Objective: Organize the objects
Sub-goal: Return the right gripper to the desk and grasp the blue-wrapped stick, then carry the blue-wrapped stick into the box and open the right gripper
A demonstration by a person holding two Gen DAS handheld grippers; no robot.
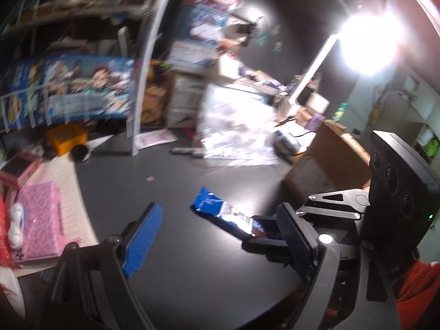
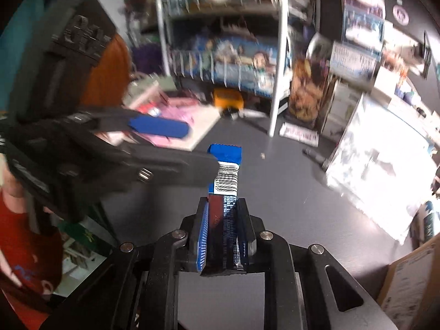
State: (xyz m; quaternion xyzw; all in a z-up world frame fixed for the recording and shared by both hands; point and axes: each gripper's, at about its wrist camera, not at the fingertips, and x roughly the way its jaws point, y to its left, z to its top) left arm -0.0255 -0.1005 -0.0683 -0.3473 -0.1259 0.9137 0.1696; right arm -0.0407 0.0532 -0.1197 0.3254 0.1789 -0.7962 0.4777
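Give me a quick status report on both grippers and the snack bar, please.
Right gripper shut on blue snack bar. Left gripper open, empty, alongside the bar. Dark table ahead bare; cardboard box to the right.

A dark grey matte tabletop (image 1: 176,181) is seen across both views. At its far edge a white metal wire shelf rack (image 1: 143,63) is stood, with a curved white upright (image 2: 279,63). A blue cartoon-printed box (image 1: 74,88) is kept on the lower shelf. A very bright lamp (image 1: 365,44) on a slanted white arm (image 1: 310,74) is lit against a dark wall (image 1: 302,13), and strong glare is cast. Pale cabinets (image 1: 407,107) are visible at the far right. Much of the clutter is blurred.
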